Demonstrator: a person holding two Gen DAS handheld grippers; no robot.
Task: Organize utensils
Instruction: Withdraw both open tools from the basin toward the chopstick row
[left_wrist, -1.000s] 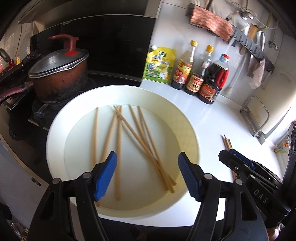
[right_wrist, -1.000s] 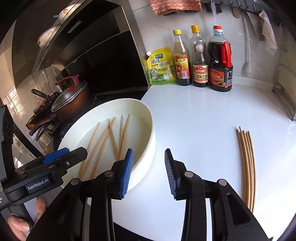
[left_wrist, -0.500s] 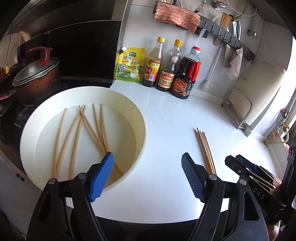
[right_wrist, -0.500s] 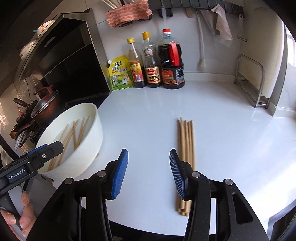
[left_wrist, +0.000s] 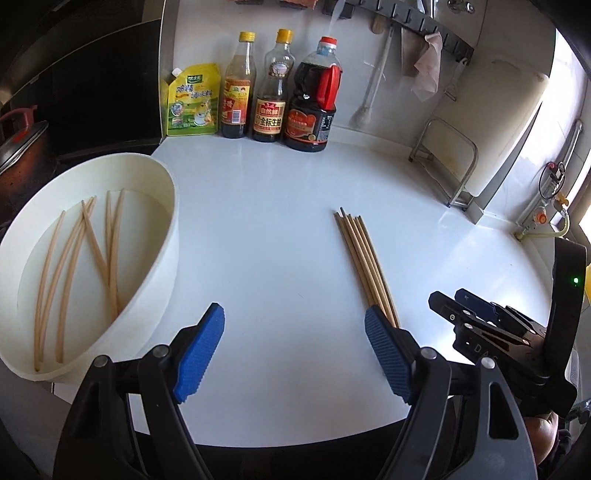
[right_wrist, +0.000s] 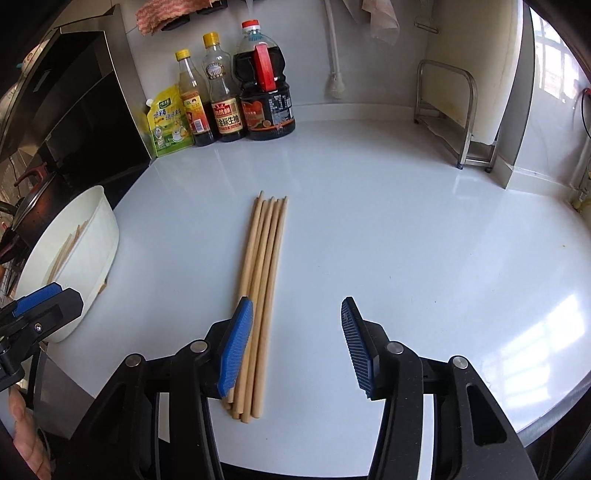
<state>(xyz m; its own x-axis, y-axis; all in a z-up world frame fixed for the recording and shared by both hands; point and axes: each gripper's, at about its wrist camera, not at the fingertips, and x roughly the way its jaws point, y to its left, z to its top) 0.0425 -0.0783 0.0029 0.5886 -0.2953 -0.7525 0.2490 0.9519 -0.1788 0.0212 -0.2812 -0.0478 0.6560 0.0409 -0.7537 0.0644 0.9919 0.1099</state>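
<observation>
Several wooden chopsticks (right_wrist: 264, 266) lie bundled side by side on the white counter (right_wrist: 424, 240); the same bundle (left_wrist: 364, 258) shows in the left wrist view. More loose chopsticks (left_wrist: 79, 254) lie in a round white basin (left_wrist: 162, 251) at the counter's left edge, which the right wrist view shows as a basin (right_wrist: 96, 236) at far left. My left gripper (left_wrist: 295, 349) hovers over bare counter between basin and bundle, its jaws opening, nothing between them. My right gripper (right_wrist: 295, 343) stands open just right of the bundle's near ends, its left pad over them, nothing gripped.
A yellow-green pouch (left_wrist: 190, 101) and three sauce bottles (left_wrist: 275, 92) stand against the back wall. A metal rack (right_wrist: 454, 118) with a white board is at the back right. A lidded pot (left_wrist: 18, 147) sits on the stove left of the basin.
Both grippers have swung to the right, away from the basin and toward the chopstick bundle on the counter. Both pairs of jaws stand wider than a second ago.
</observation>
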